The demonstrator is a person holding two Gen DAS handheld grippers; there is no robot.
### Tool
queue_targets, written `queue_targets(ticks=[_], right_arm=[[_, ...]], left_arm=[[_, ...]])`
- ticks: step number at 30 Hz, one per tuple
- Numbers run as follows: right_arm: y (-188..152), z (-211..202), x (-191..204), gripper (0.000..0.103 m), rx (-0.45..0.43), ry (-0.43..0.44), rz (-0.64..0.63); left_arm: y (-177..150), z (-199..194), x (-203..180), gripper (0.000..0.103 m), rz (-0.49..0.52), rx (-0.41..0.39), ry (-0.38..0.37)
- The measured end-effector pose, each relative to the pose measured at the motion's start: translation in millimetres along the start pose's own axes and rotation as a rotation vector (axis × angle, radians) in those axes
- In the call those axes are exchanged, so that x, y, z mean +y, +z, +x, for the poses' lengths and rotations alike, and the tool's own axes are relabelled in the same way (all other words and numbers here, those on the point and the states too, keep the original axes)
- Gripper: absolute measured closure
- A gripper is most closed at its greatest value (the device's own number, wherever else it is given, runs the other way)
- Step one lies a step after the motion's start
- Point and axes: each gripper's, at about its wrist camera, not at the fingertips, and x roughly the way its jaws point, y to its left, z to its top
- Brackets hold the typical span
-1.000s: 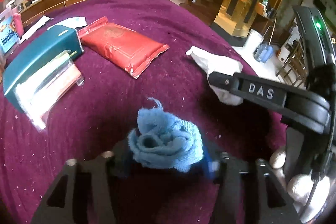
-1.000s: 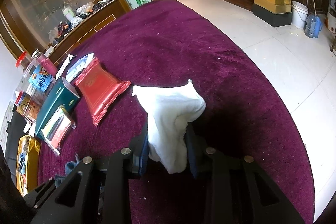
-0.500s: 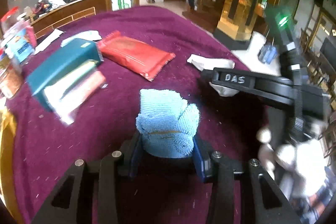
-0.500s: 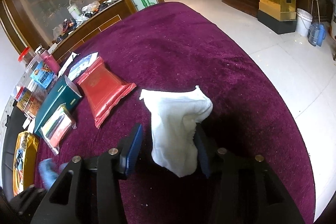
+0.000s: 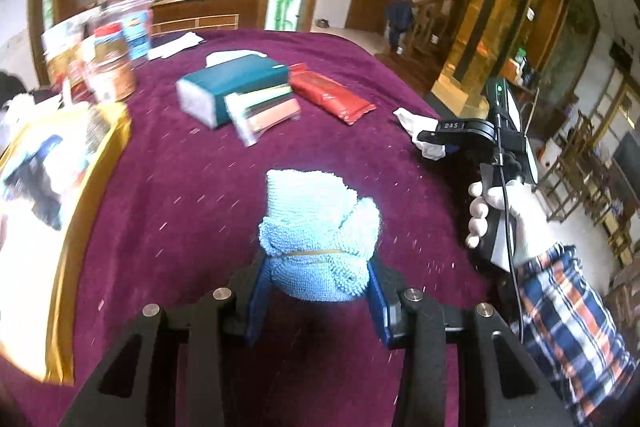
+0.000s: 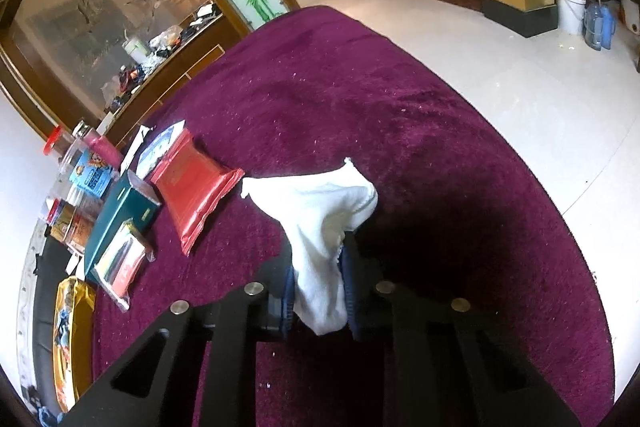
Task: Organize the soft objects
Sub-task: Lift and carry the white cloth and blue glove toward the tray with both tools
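**Both grippers lifted, each clamping a towel**

Purple table (image 6: 420, 131) carries a teal box (image 5: 236, 83), a red packet (image 6: 192, 195), a clear sleeve of packs (image 5: 264, 113) and blurred jars (image 5: 108, 55); jar contents unreadable. Left gripper (image 5: 318, 291) pinches a rolled blue towel (image 5: 320, 231), held above the table. Right gripper (image 6: 318, 291) squeezes a white cloth (image 6: 320, 227) that droops forward. Since half a second ago, the left view has risen and tilted, and the right gripper has closed tighter on the cloth.
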Motion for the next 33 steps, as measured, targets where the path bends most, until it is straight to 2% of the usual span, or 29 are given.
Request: queue_targets(ticks=[7,14,22,27,33], right_arm=[[-28.3,-30.9,-4.0,0.085,0.124,0.043,-0.02],[-73.0,-77.4,3.1,0.085,0.151,0.089,-0.078],[-110.2,-107.3,62.1,0.085,0.157,0.183,-0.224],[-124.5,-117.6,110.7,0.085,0.151,0.245,-0.326],[-145.2,-122.9,160.8,0.085,0.177,0.328,-0.41]], left_arm=[[-20.9,-24.4,32.6,0.058,-0.071,-0.013,-0.016],[-32.4,-30.1,44.7,0.058,-0.098,-0.016,-0.044],[-49.3,-52.8,51.1,0.058,-0.105,-0.012,-0.077],[-54.5,-72.3,69.3,0.058,-0.136,-0.04,-0.053],[-60.2,-91.5,108.9,0.058,-0.218,-0.078,-0.01]])
